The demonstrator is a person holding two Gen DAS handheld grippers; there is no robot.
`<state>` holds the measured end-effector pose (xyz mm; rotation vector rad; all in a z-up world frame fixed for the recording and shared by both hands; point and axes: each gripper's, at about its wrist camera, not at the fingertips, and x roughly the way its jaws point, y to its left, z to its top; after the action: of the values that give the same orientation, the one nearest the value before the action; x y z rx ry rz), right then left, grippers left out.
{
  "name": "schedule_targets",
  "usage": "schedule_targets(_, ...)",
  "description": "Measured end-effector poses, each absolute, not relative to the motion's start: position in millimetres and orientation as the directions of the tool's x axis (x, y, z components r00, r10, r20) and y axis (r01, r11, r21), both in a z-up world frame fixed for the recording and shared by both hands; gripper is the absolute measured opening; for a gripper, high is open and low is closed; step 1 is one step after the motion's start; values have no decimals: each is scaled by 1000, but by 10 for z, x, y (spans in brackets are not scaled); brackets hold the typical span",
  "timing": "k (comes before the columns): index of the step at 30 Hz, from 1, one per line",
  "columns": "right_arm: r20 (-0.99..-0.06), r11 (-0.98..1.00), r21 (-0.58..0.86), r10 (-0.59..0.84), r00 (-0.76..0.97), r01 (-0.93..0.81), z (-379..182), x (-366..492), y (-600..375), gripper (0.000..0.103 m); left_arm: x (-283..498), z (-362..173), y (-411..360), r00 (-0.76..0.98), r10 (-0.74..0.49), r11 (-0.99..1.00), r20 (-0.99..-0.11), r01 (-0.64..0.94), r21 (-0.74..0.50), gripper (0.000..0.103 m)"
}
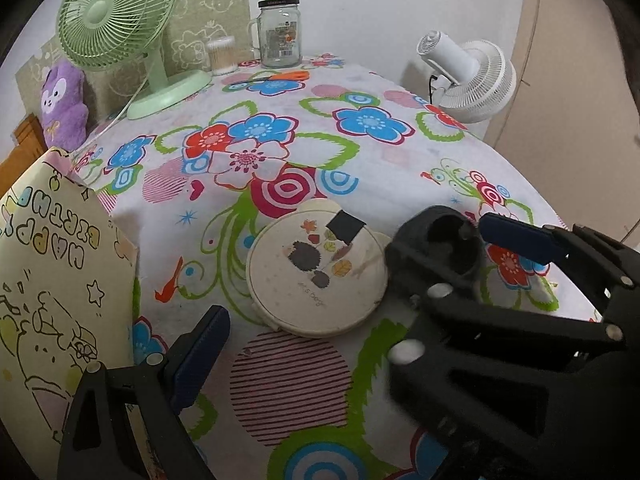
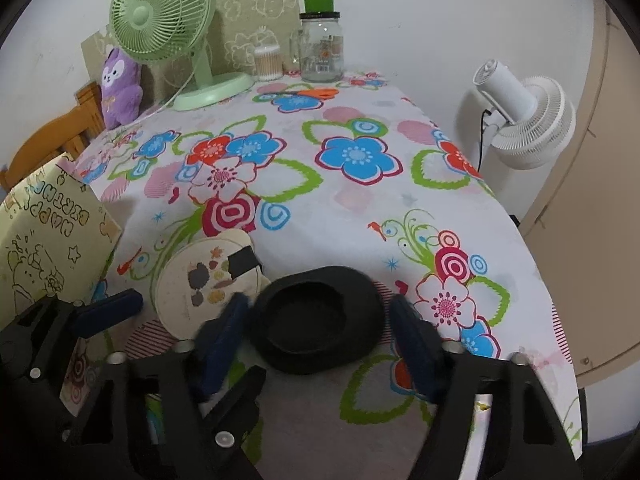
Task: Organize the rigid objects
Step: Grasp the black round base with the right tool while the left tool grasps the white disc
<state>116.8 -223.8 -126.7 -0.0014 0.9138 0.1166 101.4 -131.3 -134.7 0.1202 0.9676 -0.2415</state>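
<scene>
A black oval dish [image 2: 320,320] lies hollow side up on the flowered tablecloth [image 2: 360,208]. My right gripper [image 2: 320,301] straddles it, open. The left pad is blurred at the dish's rim, and a thin strip of cloth shows at the right pad. Just left of the dish is a cream round lid [image 1: 316,280] with a hedgehog picture and a black patch. My left gripper [image 1: 352,268] stands open and wide around the lid without touching it. In the left wrist view the dish [image 1: 440,240] and my right gripper's black frame [image 1: 492,340] crowd the right side.
A yellow birthday-print bag [image 1: 52,280] stands at the near left. At the back are a green fan [image 2: 168,20], a glass jar [image 2: 322,48] with a green lid, a cotton-swab tub [image 2: 267,63], orange scissors [image 2: 320,93] and a purple plush [image 2: 118,84]. A white fan [image 2: 528,120] stands beyond the table's right edge.
</scene>
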Motion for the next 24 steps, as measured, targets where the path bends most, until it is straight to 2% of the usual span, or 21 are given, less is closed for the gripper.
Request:
schedule_targets(3, -790, 991, 70, 124, 601, -113, -1260, 1171, -2243, 53, 1030, -1344, -1320, 545, -146, 966, -826, 257, -1, 96)
schedule_targets(6, -791, 992, 65, 119, 600, -111, -1255, 1167, -2249, 52, 1035, -1347, -1342, 551, -141, 965, -822, 262, 10, 96)
schedule_targets(7, -791, 993, 61, 109, 601, -100, -1257, 1165, -2266, 44, 1038, -1345, -1353, 553, -140, 965, -821, 263, 13, 96)
schedule_targets(24, -793, 996, 93, 85, 603, -18, -1230, 1278, -2482, 44, 1295, -1357, -1453, 555, -143, 970, -820, 242, -6, 96)
